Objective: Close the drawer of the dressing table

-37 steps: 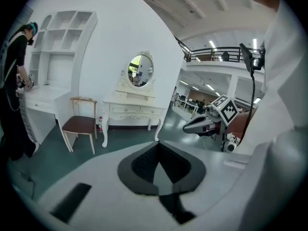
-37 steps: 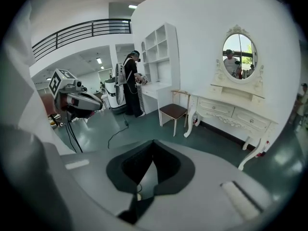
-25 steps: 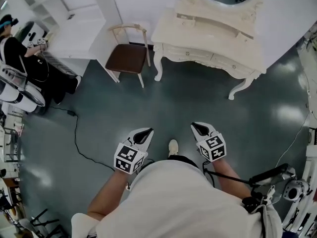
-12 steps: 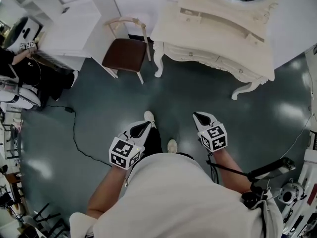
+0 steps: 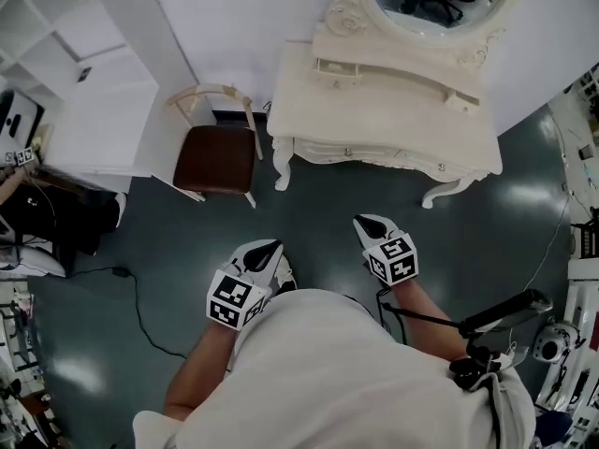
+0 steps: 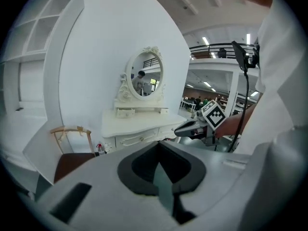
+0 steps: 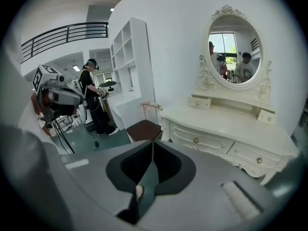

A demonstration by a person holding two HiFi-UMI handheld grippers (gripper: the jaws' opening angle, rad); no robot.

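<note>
Across the grey floor (image 5: 328,190) from me stands the dressing table (image 5: 374,110), against the white wall, with a brown-seated chair (image 5: 215,157) just beside it. As I judge it, nothing of the job is done yet: both hands hang well short of the furniture. My left gripper (image 5: 271,248) has its fingers pressed together on nothing, and my right gripper (image 5: 363,221) is the same, closed and empty. The small drawer (image 7: 199,102) below the mirror (image 7: 233,44) seems to stick out a little. That is probably the one to push in, though I cannot be sure. The wide front drawers (image 7: 197,140) look flush. What any drawer holds I cannot see.
</note>
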